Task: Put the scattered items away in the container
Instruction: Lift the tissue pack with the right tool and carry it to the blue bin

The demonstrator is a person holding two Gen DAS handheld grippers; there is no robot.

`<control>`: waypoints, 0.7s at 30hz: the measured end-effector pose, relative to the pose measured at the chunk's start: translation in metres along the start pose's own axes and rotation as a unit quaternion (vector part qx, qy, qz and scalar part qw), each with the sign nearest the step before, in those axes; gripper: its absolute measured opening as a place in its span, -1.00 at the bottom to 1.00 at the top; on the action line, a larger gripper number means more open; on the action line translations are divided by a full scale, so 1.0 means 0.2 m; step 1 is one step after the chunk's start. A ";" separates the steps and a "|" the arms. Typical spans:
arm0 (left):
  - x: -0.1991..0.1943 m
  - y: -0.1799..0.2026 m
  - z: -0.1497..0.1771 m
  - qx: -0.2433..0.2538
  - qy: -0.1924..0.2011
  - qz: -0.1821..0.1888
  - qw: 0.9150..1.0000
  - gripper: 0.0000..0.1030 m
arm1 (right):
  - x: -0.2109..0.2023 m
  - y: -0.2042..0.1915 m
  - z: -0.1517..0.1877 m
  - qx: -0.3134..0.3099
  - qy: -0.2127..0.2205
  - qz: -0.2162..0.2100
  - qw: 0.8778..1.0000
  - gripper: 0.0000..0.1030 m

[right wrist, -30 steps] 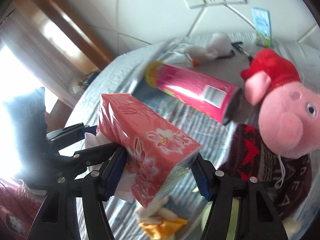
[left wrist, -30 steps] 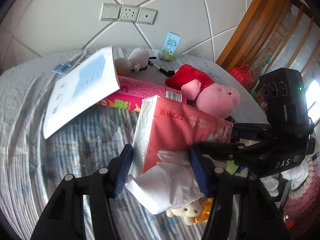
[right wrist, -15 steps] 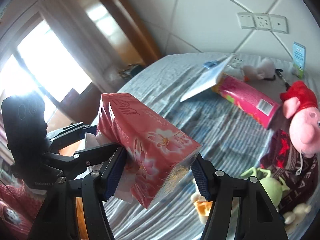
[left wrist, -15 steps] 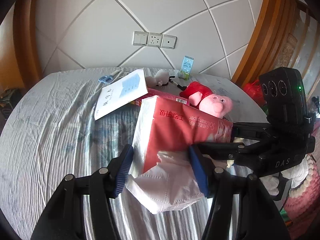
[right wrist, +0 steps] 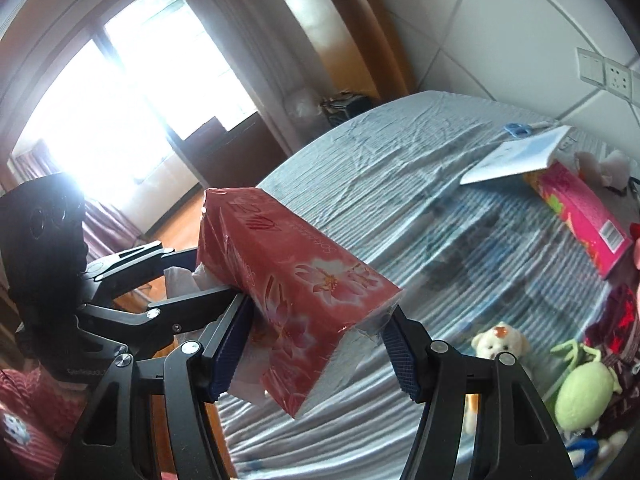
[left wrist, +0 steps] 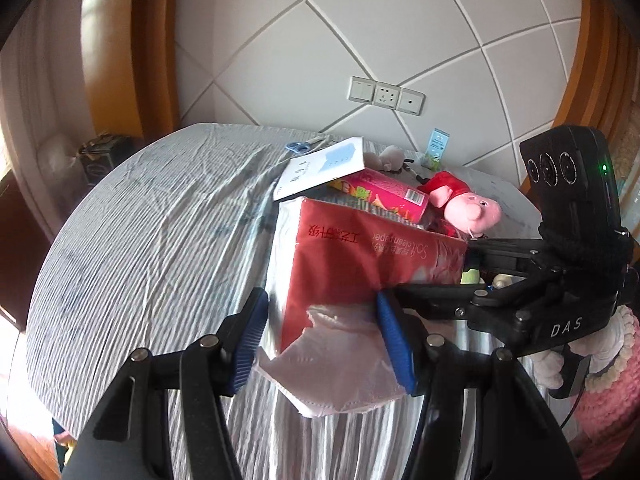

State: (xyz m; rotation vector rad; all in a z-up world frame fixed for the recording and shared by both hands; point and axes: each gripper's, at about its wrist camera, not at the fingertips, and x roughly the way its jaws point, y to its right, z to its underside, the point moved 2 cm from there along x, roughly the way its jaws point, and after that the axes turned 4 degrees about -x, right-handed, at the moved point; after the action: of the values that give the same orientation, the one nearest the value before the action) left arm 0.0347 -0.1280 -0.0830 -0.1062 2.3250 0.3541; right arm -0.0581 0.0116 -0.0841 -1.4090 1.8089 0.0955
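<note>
A red tissue pack (left wrist: 360,256) with flower print hangs in the air above the striped bedspread (left wrist: 160,248), carried by both grippers. My left gripper (left wrist: 320,308) is shut on the end where a white tissue (left wrist: 340,368) sticks out. My right gripper (right wrist: 320,320) is shut on the other end of the tissue pack (right wrist: 304,280), and the left tool's black body (right wrist: 52,248) shows beyond it. No container shows in either view.
At the far side of the bed lie a pink plush pig (left wrist: 468,204), a pink snack tube (left wrist: 384,194), a white booklet (left wrist: 320,166) and blue scissors (left wrist: 298,146). A green plush (right wrist: 584,396) and a small bear (right wrist: 500,340) lie nearer. Beyond the bed's left edge are wooden floor and a bright window (right wrist: 132,80).
Both grippers have lifted the tissue pack and drawn back from the toys, which now look smaller and farther. The views have swung left toward the window side.
</note>
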 end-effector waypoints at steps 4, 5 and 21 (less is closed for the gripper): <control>-0.09 -0.12 0.08 -0.024 0.012 -0.026 0.999 0.07 | 0.11 -0.13 -0.01 -0.024 -0.019 -0.030 0.999 0.23; -0.13 -0.15 0.10 -0.030 0.016 -0.032 0.999 0.07 | 0.12 -0.17 -0.02 -0.029 -0.021 -0.040 0.999 0.23; -0.56 -0.70 0.42 -0.113 0.052 -0.085 0.989 0.07 | 0.54 -0.77 -0.06 -0.101 -0.065 -0.103 0.987 0.22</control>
State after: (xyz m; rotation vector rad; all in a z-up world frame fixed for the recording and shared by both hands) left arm 0.1973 -0.2413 -0.0906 -0.4400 2.3491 0.5350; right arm 0.0606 -0.1345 -0.0826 -1.6856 1.5726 0.2630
